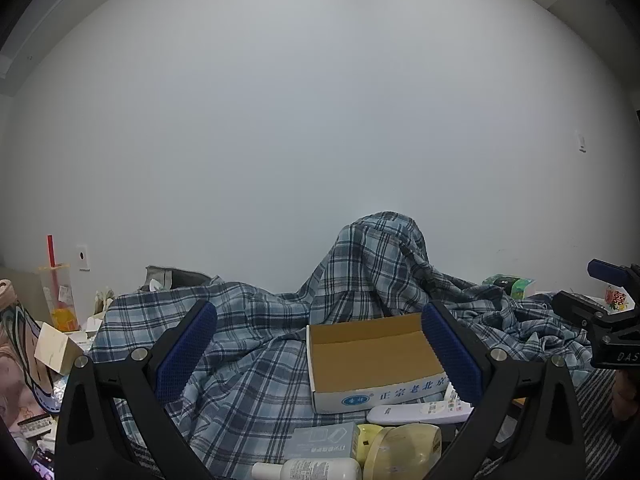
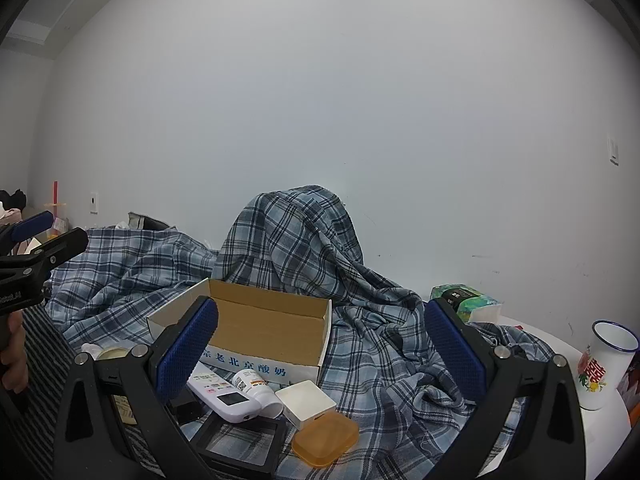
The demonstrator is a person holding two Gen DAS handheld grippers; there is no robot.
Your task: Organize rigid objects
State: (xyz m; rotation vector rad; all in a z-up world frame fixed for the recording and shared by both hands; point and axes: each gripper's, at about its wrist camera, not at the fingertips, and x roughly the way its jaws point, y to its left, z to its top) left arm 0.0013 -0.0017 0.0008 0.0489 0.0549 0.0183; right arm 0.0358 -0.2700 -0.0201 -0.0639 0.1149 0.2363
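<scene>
Plaid cloth [image 1: 260, 344] lay rumpled over the whole work surface, and I read both wrist views from 9 o'clock across to 3 o'clock. In my left wrist view a drink cup [image 1: 60, 296] with a red straw stood at 9 o'clock against the wall. My left gripper [image 1: 320, 344] was spread wide, its 2 blue pads gripping nothing. Between those pads, slightly toward 3 o'clock, sat the open cardboard box [image 1: 372, 356], hollow as far as I could see, with blue lettering on its near wall. Just below it, toward 6 o'clock, I saw a grey carton [image 1: 326, 442], a white bottle [image 1: 312, 470] lying flat, a pale yellow roll [image 1: 404, 448] and a white remote [image 1: 416, 412] touching the box's front. At 3 o'clock the other tool jutted into view.

In my right wrist view the left tool showed at 9 o'clock. My right gripper [image 2: 320, 344] was likewise spread apart and held nothing. The box [image 2: 256, 332] sat near its left pad. In front of the box, toward 6 o'clock, lay the remote [image 2: 224, 394], a small white bottle [image 2: 258, 390], a white square case [image 2: 306, 402] and an orange translucent lid [image 2: 326, 438], with a black frame [image 2: 236, 446] beside it. A green tissue pack [image 2: 468, 300] sat at 2 o'clock, and an enamel mug [image 2: 604, 364] stood upright at 3 o'clock.
</scene>
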